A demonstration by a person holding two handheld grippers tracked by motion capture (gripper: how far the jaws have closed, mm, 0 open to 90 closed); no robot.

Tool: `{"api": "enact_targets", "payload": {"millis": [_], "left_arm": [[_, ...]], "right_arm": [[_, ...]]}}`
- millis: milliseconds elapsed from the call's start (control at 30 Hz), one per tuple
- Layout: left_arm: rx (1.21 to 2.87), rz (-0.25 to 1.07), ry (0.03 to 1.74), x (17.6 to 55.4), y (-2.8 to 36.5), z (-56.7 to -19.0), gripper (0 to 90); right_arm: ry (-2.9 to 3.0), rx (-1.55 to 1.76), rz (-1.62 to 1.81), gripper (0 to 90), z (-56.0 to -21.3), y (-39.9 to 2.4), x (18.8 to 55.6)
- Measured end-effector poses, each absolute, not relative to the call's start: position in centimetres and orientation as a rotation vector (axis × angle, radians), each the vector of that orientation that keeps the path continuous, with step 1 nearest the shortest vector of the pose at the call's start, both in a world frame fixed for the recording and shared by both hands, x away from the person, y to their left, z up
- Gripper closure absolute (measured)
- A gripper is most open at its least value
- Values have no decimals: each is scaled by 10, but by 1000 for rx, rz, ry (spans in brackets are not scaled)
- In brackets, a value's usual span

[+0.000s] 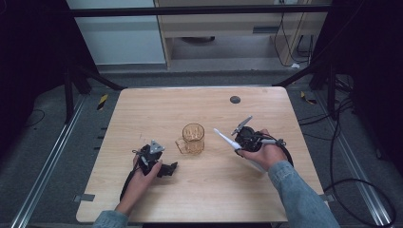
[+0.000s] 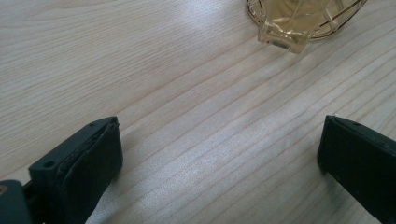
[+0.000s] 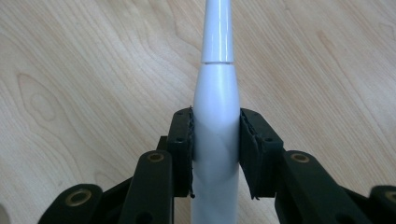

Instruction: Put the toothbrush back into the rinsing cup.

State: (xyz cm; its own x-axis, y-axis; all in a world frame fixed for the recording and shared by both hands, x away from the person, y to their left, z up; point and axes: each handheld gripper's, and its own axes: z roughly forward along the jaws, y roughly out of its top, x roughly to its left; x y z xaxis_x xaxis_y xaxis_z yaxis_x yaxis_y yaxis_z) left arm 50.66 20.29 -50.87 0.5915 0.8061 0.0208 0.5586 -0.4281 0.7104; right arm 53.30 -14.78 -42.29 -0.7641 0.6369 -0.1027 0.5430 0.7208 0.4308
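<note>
High view: the right gripper (image 1: 236, 144) holds a white toothbrush (image 1: 223, 137) off the wooden table (image 1: 209, 199), tip just beside the amber glass mug (image 1: 192, 138); next, I judge, tip it into the mug.
Left gripper view: jaws wide apart over bare wood, mug (image 2: 299, 23) ahead.
Right gripper view: pads (image 3: 182, 149) clamp the toothbrush handle (image 3: 215, 140).
Room: dark floor, cables.
</note>
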Motion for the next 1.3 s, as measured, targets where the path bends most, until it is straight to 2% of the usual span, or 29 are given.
{"api": "enact_targets", "payload": {"millis": [1300], "left_arm": [[2148, 476, 1077, 507, 203, -509, 0]], "right_arm": [[2518, 1006, 817, 669, -405, -145, 531]]}}
